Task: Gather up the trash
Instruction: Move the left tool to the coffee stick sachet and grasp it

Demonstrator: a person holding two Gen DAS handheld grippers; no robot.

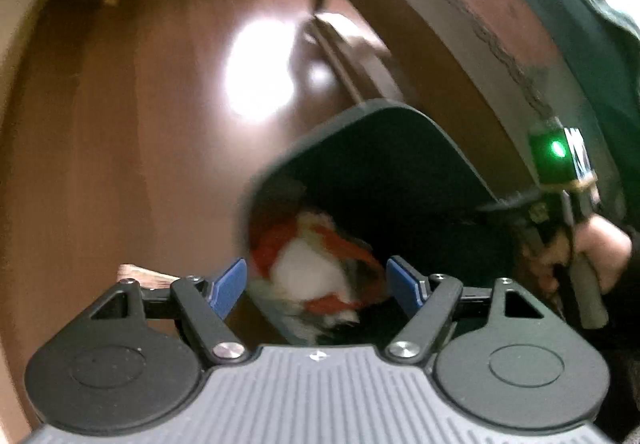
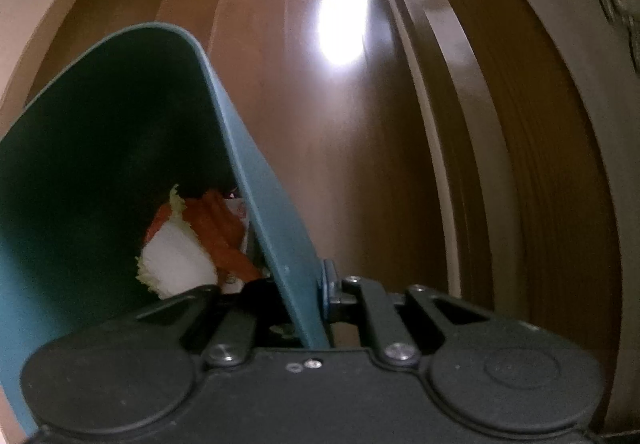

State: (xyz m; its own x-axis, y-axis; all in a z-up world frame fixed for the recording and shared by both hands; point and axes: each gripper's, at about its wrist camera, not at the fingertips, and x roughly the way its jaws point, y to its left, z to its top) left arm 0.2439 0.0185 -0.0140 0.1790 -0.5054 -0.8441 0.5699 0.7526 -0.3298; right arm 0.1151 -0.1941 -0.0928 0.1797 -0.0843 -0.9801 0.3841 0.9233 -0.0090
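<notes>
A dark teal bin (image 1: 384, 171) with thin, smooth walls and rounded corners is held tilted above the wooden floor, its open mouth facing both cameras. Crumpled trash (image 1: 316, 264) lies at its bottom: a white wad amid orange-red scraps, with a pale yellowish frilled edge showing in the right wrist view.

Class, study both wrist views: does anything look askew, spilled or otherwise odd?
The green bin is tilted, not upright: the right gripper is clamped on its wall. The trash, white and orange scraps, is inside; nothing shows spilled on the floor. The left gripper is open and holds nothing.
</notes>
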